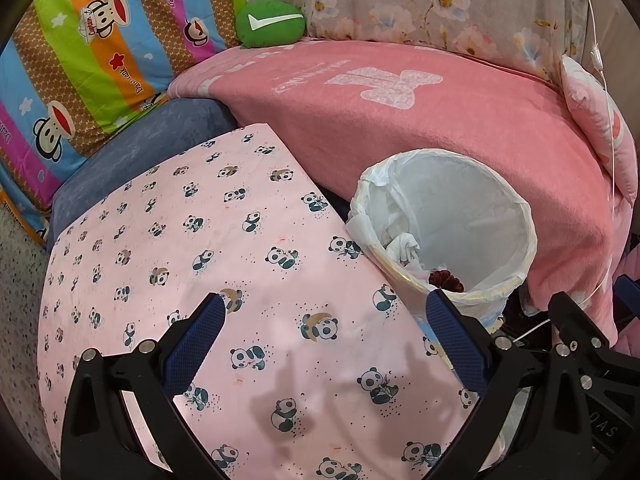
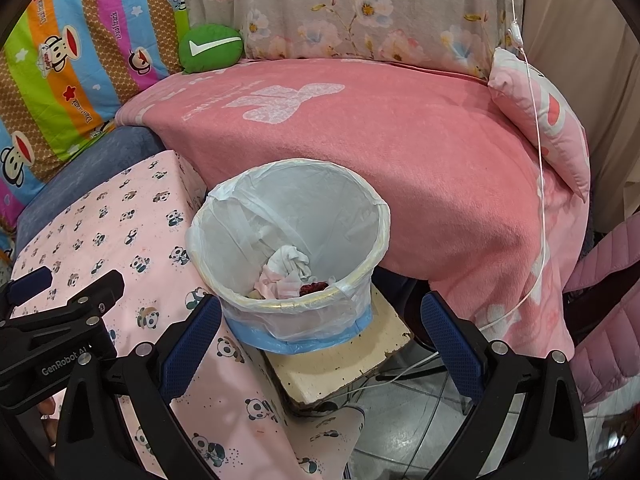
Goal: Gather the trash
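Note:
A waste bin (image 2: 360, 204) lined with a white plastic bag stands on a cream block beside the panda-print table. It holds crumpled white tissue (image 2: 286, 260), pink paper and a dark red scrap (image 2: 314, 288). The bin also shows in the left wrist view (image 1: 500, 216), right of the table. My left gripper (image 1: 324, 310) is open and empty above the panda cloth (image 1: 224, 256). My right gripper (image 2: 318, 310) is open and empty, just in front of the bin. The left gripper shows at the left edge of the right wrist view (image 2: 66, 286).
A sofa with a pink blanket (image 2: 400, 140) lies behind the bin. A green cushion (image 2: 210, 48), a striped monkey-print quilt (image 2: 80, 40) and a pink pillow (image 2: 552, 128) sit on it. A white cable (image 2: 536, 160) hangs at the right. Tiled floor (image 2: 420, 420) lies below.

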Demonstrator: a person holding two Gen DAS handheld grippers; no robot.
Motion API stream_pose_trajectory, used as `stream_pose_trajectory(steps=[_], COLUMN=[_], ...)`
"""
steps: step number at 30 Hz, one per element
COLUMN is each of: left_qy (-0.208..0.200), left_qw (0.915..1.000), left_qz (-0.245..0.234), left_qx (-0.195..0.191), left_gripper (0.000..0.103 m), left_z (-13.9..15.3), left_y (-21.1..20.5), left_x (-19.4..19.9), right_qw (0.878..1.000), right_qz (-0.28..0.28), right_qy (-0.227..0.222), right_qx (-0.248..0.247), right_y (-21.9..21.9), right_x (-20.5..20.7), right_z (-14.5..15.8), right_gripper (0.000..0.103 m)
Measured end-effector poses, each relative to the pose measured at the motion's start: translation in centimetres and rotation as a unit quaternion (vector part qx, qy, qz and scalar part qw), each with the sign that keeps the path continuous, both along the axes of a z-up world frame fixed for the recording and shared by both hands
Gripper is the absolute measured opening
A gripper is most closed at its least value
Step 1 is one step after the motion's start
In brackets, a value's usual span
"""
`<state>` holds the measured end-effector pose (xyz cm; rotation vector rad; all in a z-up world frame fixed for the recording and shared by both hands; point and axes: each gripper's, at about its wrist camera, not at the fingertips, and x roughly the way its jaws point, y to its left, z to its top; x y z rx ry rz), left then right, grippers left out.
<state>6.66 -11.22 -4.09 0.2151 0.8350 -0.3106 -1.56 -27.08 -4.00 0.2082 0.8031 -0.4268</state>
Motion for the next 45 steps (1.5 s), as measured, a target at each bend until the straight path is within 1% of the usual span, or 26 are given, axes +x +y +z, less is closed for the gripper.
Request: stream_pose_trajectory(steps=[36,45], left_qy=[0.001,0.005], left_qw=[1.0000,1.0000], left_qz=[-0.001,-0.001], left_qx=[0.001,0.004], left_gripper=[0.096,0.096], left_z=[-0.01,-0.54], left_y=[-0.07,0.20], left_x=[0.04,-0.14], right_qw=[1.000,1.000], right_qz=[0.000,-0.001], right_qy=[0.000,0.000], right_qx=[0.000,0.001], right_y=[-0.01,-0.07], right_x=[0.06,-0.04], right_z=[0.06,0.05], right_gripper=[0.099,0.099])
